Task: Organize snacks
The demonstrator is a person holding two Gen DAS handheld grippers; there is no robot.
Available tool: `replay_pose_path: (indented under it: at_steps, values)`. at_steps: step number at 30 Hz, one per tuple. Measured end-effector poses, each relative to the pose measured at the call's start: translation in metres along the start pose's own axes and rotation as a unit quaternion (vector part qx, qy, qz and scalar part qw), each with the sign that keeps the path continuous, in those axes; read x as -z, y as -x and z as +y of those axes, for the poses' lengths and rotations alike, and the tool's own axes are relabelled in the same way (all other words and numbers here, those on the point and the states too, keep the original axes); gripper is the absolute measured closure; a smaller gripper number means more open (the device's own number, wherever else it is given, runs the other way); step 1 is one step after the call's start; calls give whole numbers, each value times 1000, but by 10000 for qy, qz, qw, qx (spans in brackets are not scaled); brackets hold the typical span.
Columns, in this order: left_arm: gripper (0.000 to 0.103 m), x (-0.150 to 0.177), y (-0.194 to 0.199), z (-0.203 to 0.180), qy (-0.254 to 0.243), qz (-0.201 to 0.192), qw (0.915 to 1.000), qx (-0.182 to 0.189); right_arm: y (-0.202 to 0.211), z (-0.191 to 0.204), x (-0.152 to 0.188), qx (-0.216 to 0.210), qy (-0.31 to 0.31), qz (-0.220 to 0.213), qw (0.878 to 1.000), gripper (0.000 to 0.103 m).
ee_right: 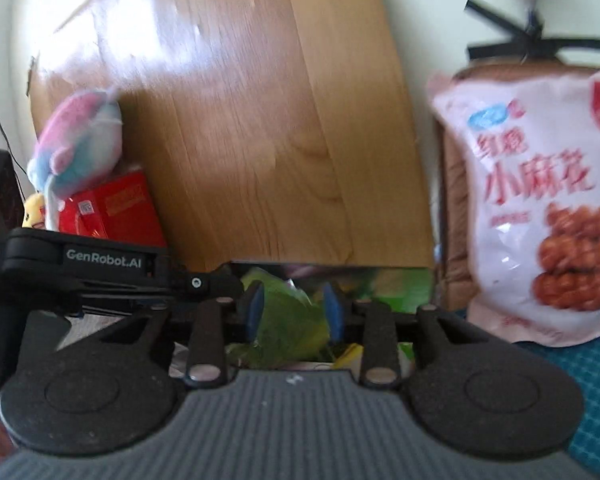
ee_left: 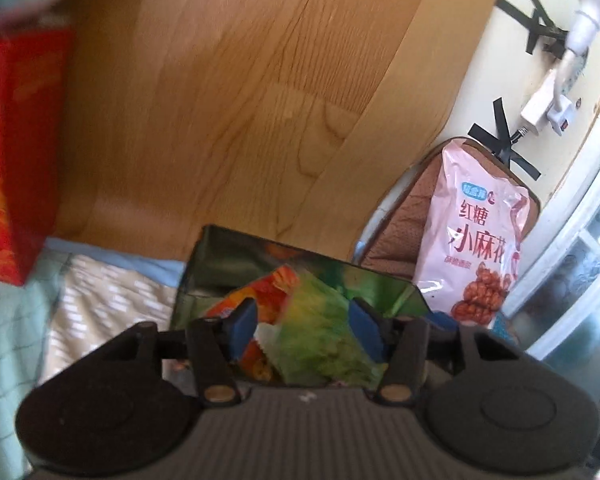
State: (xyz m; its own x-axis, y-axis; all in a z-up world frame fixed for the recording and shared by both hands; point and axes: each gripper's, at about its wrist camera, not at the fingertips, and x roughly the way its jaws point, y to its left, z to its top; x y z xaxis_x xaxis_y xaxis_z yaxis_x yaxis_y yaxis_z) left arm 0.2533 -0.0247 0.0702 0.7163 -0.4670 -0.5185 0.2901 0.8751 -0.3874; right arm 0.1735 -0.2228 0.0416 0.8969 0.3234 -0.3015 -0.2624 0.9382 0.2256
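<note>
Both tongs point slightly downward, side by side; the left tongs (ee_left: 304,326) and the right tongs (ee_right: 294,312) stand partly open

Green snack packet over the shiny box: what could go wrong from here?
1. Both the left gripper and the right gripper straddle the green snack packet with jaws apart; a grip looks doubtful, so it could drop beside the shiny box.
2. The pink snack bag leans upright beside the box; a sideways swing might topple it.
</note>
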Motion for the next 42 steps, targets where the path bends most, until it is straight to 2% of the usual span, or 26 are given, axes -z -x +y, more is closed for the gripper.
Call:
replay_pose_path:
  at_steps: [3, 6, 9, 12, 15, 19, 27, 31, 36, 38, 42]
  values:
    - [50, 6, 23, -9, -81, -213, 9997, -83, 25, -2, 9, 64, -98, -217, 9997, 67]
    - [43, 22, 52, -19, -151, -398, 9990, -135, 50, 0, 21, 27, -268, -284, 9992, 66]
    - [35, 52, 77, -30, -369, -531, 9976, -228, 77, 3, 41, 42, -467, -260, 9986, 60]
    - [35, 88, 93, -36, -547, -467, 9964, -438, 94, 10, 63, 49, -648, -141, 9978, 60]
    - [35, 118, 103, -32, -499, -355, 9964, -588, 109, 19, 78, 81, -617, 25, 9981, 60]
    - [35, 140, 109, -23, -535, -301, 9939, -921, 122, 30, 90, 91, -517, 160, 9985, 59]
    - [31, 167, 110, -10, -634, -164, 9898, -1268, 127, 33, 106, 188, -652, 254, 9974, 56]
    - [26, 170, 116, -11, -674, -346, 9895, -1228, 130, 33, 108, 186, -664, 181, 9975, 51]
    - [19, 174, 119, -23, -1006, -517, 9857, -1249, 130, 35, 108, 191, -599, 176, 9979, 48]
    - [18, 176, 120, -28, -1130, -580, 9842, -1234, 130, 35, 108, 198, -598, 158, 9979, 43]
    - [16, 175, 120, -28, -1142, -588, 9842, -1217, 131, 34, 108, 190, -613, 119, 9979, 42]
